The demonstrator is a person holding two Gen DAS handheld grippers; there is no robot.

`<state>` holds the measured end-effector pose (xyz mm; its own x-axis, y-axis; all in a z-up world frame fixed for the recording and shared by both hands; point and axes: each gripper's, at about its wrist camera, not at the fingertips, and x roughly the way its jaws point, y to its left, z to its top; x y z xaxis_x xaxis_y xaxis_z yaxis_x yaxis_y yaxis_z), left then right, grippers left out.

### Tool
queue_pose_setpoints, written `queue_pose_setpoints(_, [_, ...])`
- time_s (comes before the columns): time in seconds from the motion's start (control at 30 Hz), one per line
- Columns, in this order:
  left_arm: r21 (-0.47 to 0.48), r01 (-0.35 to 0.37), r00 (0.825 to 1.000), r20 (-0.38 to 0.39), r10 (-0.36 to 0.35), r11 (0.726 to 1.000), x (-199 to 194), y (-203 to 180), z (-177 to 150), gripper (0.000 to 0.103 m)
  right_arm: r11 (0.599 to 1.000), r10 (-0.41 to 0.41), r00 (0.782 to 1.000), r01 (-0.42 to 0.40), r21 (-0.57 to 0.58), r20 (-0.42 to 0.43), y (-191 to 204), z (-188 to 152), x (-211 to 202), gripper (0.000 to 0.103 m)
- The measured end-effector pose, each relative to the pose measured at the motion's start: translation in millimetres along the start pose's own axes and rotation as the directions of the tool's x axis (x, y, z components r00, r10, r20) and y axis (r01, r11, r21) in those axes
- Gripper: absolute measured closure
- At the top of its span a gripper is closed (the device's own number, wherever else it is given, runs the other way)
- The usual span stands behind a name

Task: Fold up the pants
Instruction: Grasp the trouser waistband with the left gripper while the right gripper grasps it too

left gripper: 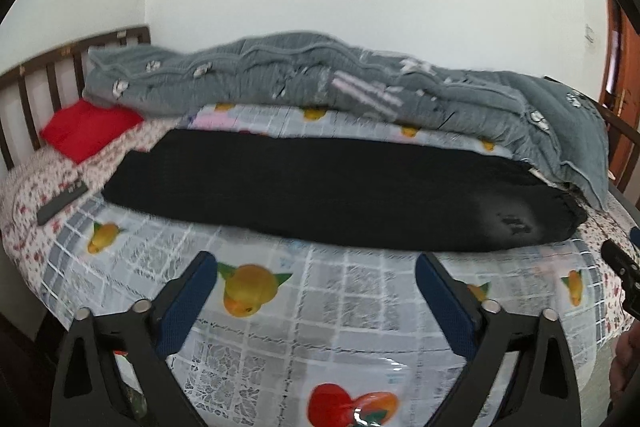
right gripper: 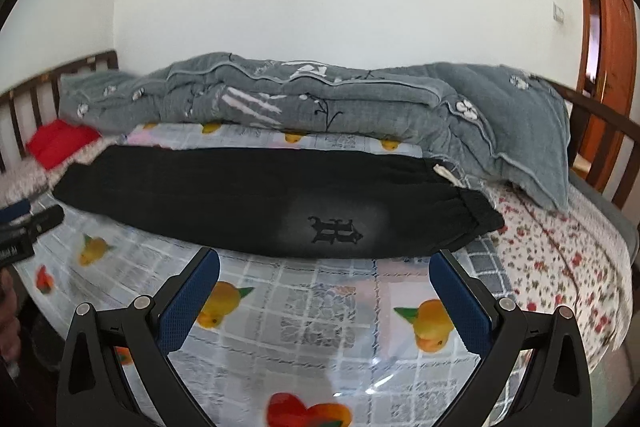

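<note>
Left gripper (left gripper: 316,263) jaws wide open, nothing between them, hovering over the fruit-print plastic sheet (left gripper: 280,315) at the near edge of the bed (left gripper: 24,227). Right gripper (right gripper: 324,261) jaws also wide open and empty, above the same sheet, tips just short of the pants' near edge. Black pants (left gripper: 320,187) lie flat on the sheet, folded lengthwise into one long strip running left to right, waistband at the right end, embroidered logo (right gripper: 335,230) near it. Behind the pants, touching the far right corner, a rumpled grey quilt (left gripper: 360,87). Red cloth (left gripper: 86,131) far left by the wooden headboard (left gripper: 48,75). Remote (left gripper: 62,201) left of the pants.
</note>
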<state>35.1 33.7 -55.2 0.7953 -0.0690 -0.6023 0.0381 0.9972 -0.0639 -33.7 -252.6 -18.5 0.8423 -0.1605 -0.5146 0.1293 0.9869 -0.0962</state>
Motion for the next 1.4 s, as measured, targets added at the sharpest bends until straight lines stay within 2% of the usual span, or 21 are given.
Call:
queue_pose_setpoints(0.07, [-0.017,-0.009,1.0,-0.026,0.009,1.0,17.3,14.4,-5.1,0.008,0.999,-0.049,0.999,0.049,-0.022,-0.009,0.2,-9.0,13.4,0.0])
queue_pose_setpoints(0.13, [-0.044,-0.012,0.999,-0.042,0.01,0.999,33.1,33.0,-12.7,0.008,0.999,-0.041,0.998,0.04,-0.025,-0.041,-4.3,-17.6,28.6,0.002])
queue_pose_setpoints(0.27, [-0.066,0.004,0.995,-0.098,-0.01,0.998,65.8,69.0,-27.2,0.012,0.998,-0.043,0.991,0.048,0.035,-0.125,-28.1,-39.0,66.0,0.017])
queue_pose_setpoints(0.3, [-0.079,0.017,0.994,-0.103,-0.026,0.997,71.5,77.9,-30.3,0.019,0.997,-0.04,0.989,0.05,0.066,-0.146,-35.6,-42.5,74.0,0.021])
queue_pose_setpoints(0.33, [-0.097,0.026,0.994,-0.1,-0.035,0.995,77.0,87.8,-33.2,0.022,0.993,-0.031,0.985,0.05,0.104,-0.17,-44.2,-45.3,82.4,0.03])
queue_pose_setpoints(0.43, [-0.171,0.028,0.994,-0.102,-0.046,0.985,96.0,116.8,-36.4,0.023,0.97,0.045,0.972,0.012,0.241,-0.231,-73.1,-50.8,110.6,0.041])
queue_pose_setpoints(0.57, [-0.289,0.062,0.992,-0.089,-0.091,0.955,118.4,150.8,-31.0,0.023,0.939,0.104,0.97,-0.023,0.342,-0.22,-95.3,-50.4,131.2,0.042])
queue_pose_setpoints(0.63, [-0.334,0.098,0.988,-0.078,-0.131,0.937,128.1,162.6,-25.5,0.023,0.918,0.143,0.962,-0.042,0.394,-0.231,-103.5,-49.1,147.1,0.042])
queue_pose_setpoints(0.7, [-0.385,0.139,0.98,-0.076,-0.182,0.912,141.4,173.5,-18.4,0.023,0.893,0.18,0.953,-0.056,0.447,-0.242,-109.7,-49.8,163.3,0.042])
queue_pose_setpoints(0.77, [-0.444,0.17,0.973,-0.068,-0.222,0.88,156.6,184.1,-11.0,0.023,0.883,0.19,0.953,-0.061,0.465,-0.235,-110.1,-46.4,174.2,0.042])
queue_pose_setpoints(0.87, [-0.533,0.163,0.973,-0.054,-0.225,0.831,175.2,198.7,-1.1,0.026,0.88,0.191,0.956,-0.066,0.47,-0.224,-108.9,-39.5,186.9,0.042])
queue_pose_setpoints(0.93, [-0.574,0.121,0.979,-0.065,-0.192,0.81,185.6,205.6,4.9,0.035,0.875,0.196,0.953,-0.064,0.479,-0.229,-107.9,-34.8,199.3,0.042])
queue_pose_setpoints(0.97, [-0.586,0.097,0.982,-0.075,-0.173,0.804,189.2,208.0,7.1,0.048,0.878,0.189,0.953,-0.055,0.475,-0.238,-106.4,-33.3,202.6,0.047])
queue_pose_setpoints(1.0, [-0.601,0.053,0.985,-0.101,-0.142,0.798,193.6,210.8,9.1,0.074,0.888,0.167,0.954,-0.036,0.459,-0.249,-104.4,-30.6,206.0,0.058])
queue_pose_setpoints(1.03, [-0.606,0.006,0.984,-0.139,-0.113,0.795,198.0,213.1,10.3,0.09,0.894,0.159,0.953,-0.028,0.448,-0.258,-103.1,-27.6,207.2,0.081])
queue_pose_setpoints(1.07, [-0.607,-0.004,0.981,-0.156,-0.114,0.795,199.4,215.7,10.9,0.096,0.895,0.154,0.955,-0.027,0.445,-0.253,-102.3,-24.7,204.7,0.084])
queue_pose_setpoints(1.1, [-0.605,0.045,0.985,-0.104,-0.134,0.795,192.7,217.5,12.7,0.097,0.898,0.147,0.96,-0.028,0.44,-0.239,-102.2,-20.5,199.4,0.085])
queue_pose_setpoints(1.17, [-0.5,0.094,0.995,0.02,-0.097,0.861,164.9,209.2,30.1,0.097,0.905,0.136,0.978,-0.058,0.421,-0.159,-101.7,-3.6,182.1,0.087])
queue_pose_setpoints(1.23, [-0.427,0.094,0.995,0.077,-0.067,0.899,151.8,195.5,52.2,0.097,0.911,0.142,0.985,-0.09,0.403,-0.1,-100.7,15.0,173.4,0.087])
queue_pose_setpoints(1.4, [-0.357,0.054,0.993,0.121,-0.011,0.932,174.3,173.7,109.8,0.096,0.92,0.129,0.99,-0.096,0.38,-0.062,-97.5,65.2,204.1,0.088])
